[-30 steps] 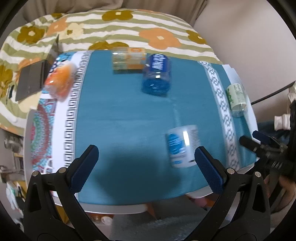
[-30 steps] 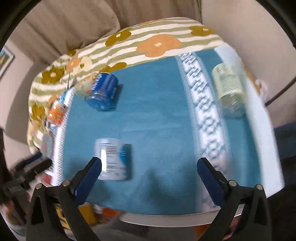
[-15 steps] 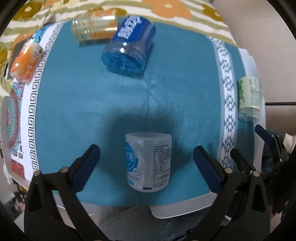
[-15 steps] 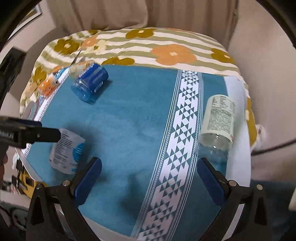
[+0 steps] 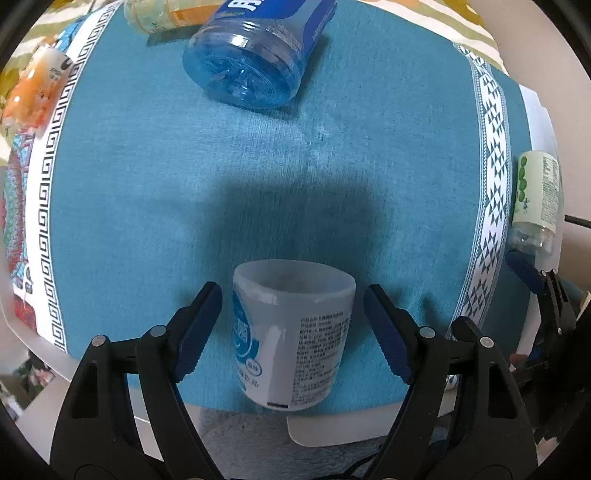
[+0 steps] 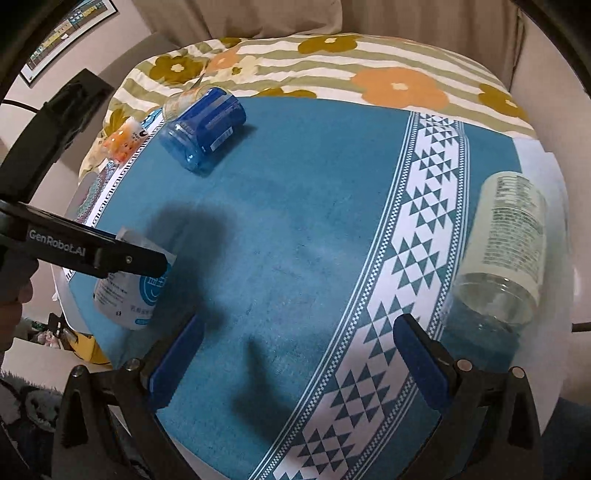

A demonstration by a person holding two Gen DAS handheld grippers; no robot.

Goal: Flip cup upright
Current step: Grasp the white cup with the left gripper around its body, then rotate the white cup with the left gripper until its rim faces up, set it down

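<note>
A white cup with a blue logo (image 5: 291, 332) stands upside down near the front edge of the teal tablecloth (image 5: 258, 166). My left gripper (image 5: 291, 332) is open, its blue fingers on either side of the cup with small gaps. In the right wrist view the cup (image 6: 129, 291) shows at the left edge, partly hidden by the left gripper's finger (image 6: 92, 251). My right gripper (image 6: 295, 354) is open and empty above the cloth's front middle.
A blue bottle (image 5: 258, 48) lies on its side at the back. A clear bottle with a pale label (image 6: 506, 247) lies at the right edge. An orange-labelled bottle (image 5: 162, 11) and an orange packet (image 5: 33, 88) lie at the back left. A floral cushion (image 6: 369, 66) lies behind.
My left gripper moved forward and down over the cup, and its fingers narrowed around it. The right gripper drifted slightly; the cup has not moved.
</note>
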